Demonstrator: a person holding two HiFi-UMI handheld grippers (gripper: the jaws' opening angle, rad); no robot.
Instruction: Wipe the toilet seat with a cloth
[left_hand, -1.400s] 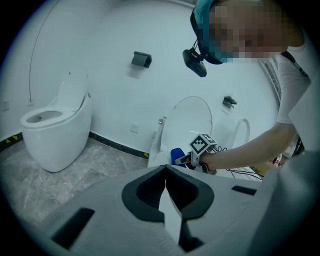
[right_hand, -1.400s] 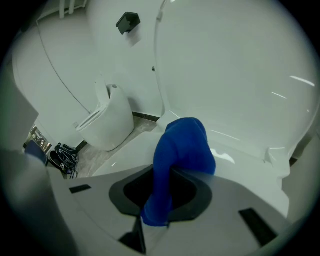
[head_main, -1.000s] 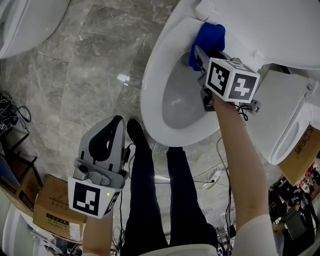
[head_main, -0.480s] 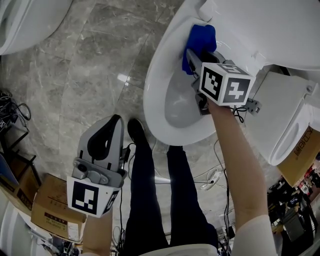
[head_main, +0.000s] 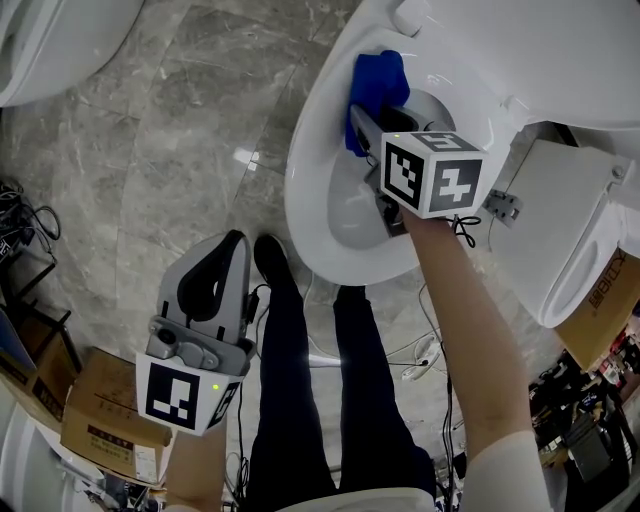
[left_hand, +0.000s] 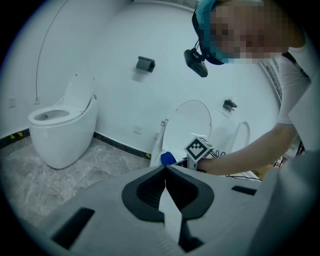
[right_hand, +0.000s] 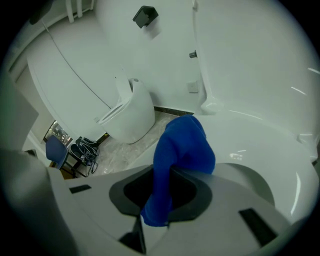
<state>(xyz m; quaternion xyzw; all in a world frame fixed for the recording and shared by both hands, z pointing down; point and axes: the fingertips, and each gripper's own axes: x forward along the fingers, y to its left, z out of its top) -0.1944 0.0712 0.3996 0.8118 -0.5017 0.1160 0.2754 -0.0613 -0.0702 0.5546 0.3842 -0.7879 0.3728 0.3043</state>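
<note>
Right gripper (head_main: 366, 122) clamped on the blue cloth (head_main: 378, 80) at the toilet seat (head_main: 308, 170).
Head view: the cloth bulges just ahead of its jaws, touching the seat's rim; the left gripper (head_main: 228, 245) hangs well apart from it, beside the person's leg (head_main: 285, 360), over the floor (head_main: 170, 130). Left gripper view: its jaws meet, with nothing between them. Right gripper view: the cloth runs between the jaws, its bunched end just ahead of them, against the white seat.
</note>
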